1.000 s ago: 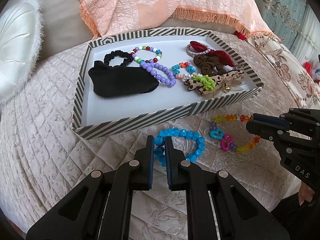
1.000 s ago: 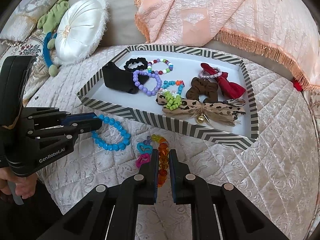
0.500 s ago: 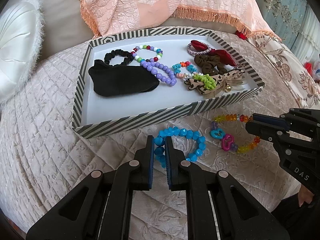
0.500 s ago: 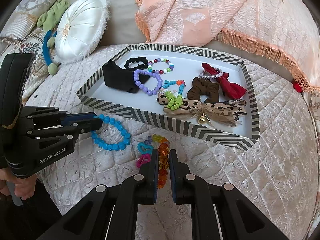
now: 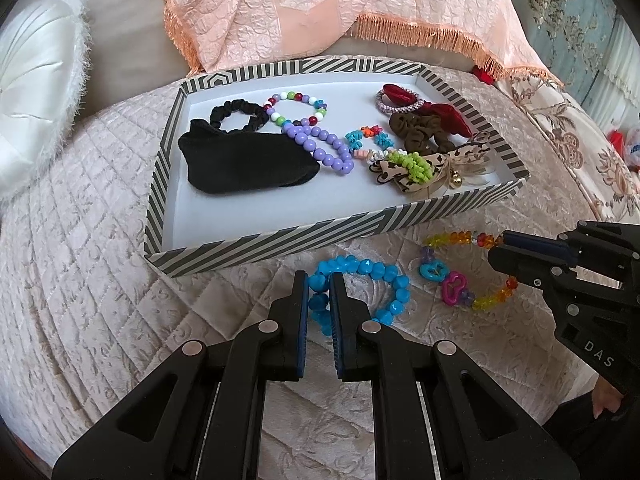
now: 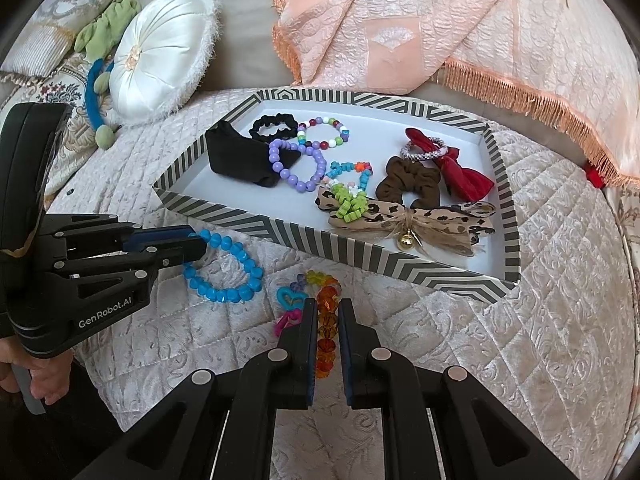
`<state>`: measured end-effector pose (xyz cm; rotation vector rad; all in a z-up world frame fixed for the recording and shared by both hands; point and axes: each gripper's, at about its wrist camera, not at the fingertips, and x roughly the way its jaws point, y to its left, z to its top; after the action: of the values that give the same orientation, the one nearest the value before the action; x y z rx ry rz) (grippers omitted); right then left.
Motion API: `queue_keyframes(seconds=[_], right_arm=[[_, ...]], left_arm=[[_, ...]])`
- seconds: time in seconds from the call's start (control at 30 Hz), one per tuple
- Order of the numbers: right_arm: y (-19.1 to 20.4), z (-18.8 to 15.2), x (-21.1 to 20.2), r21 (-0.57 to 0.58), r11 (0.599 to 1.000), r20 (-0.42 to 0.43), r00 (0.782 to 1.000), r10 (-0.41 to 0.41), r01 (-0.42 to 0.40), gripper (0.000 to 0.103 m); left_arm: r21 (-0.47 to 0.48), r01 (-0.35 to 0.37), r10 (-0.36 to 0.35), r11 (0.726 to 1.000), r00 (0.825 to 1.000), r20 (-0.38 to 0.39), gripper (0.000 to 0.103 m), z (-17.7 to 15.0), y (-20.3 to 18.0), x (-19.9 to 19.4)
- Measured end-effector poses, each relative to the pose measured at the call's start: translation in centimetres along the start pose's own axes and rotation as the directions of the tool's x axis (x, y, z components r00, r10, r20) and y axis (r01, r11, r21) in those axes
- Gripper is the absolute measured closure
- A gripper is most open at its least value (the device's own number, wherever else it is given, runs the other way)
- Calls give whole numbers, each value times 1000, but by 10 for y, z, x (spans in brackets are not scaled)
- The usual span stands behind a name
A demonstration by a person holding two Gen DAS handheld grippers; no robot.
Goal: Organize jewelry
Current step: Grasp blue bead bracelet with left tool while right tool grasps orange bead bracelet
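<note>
With the striped cardboard tray [image 5: 280,246] already filled, the bright blue beaded bracelet [image 5: 362,292] is pinched by the left gripper [image 5: 319,300] and the amber-and-multicolour beaded bracelet [image 6: 326,320] by the right gripper [image 6: 327,322], both lying on the quilted bedspread [image 6: 500,340] just beside it, presumably for lifting in.

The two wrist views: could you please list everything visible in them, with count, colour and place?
Tray: one, grey-and-white striped, on the quilted bed.
Black pouch: one, tray's left side.
Black scrunchie: one, behind the pouch.
Purple bead bracelet: one, tray middle.
Mixed-bead bracelet: one, multicolour, behind the purple one.
Brown scrunchie: one, tray's right side.
Red bow tie: one, by the brown scrunchie.
Leopard bow: one, tan, tray's near right.
Blue bracelet: one, on the quilt before the tray.
Amber bracelet: one, orange-yellow with charms, right of the blue one.
White cushion: one, far left.
Peach throw: one, behind the tray.
Left gripper: black, shut on blue bracelet.
Right gripper: black, shut on amber bracelet.
</note>
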<state>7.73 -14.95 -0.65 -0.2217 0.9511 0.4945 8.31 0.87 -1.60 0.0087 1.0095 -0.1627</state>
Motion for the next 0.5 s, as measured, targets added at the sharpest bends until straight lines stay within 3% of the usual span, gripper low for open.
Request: queue_keyframes(seconds=[0.5], right_arm=[[0,1,-2,1,1000,6,1000,-5,5,94]], left_arm=[[-23,5,-5,1000,1000,1,94,1,2,-1]])
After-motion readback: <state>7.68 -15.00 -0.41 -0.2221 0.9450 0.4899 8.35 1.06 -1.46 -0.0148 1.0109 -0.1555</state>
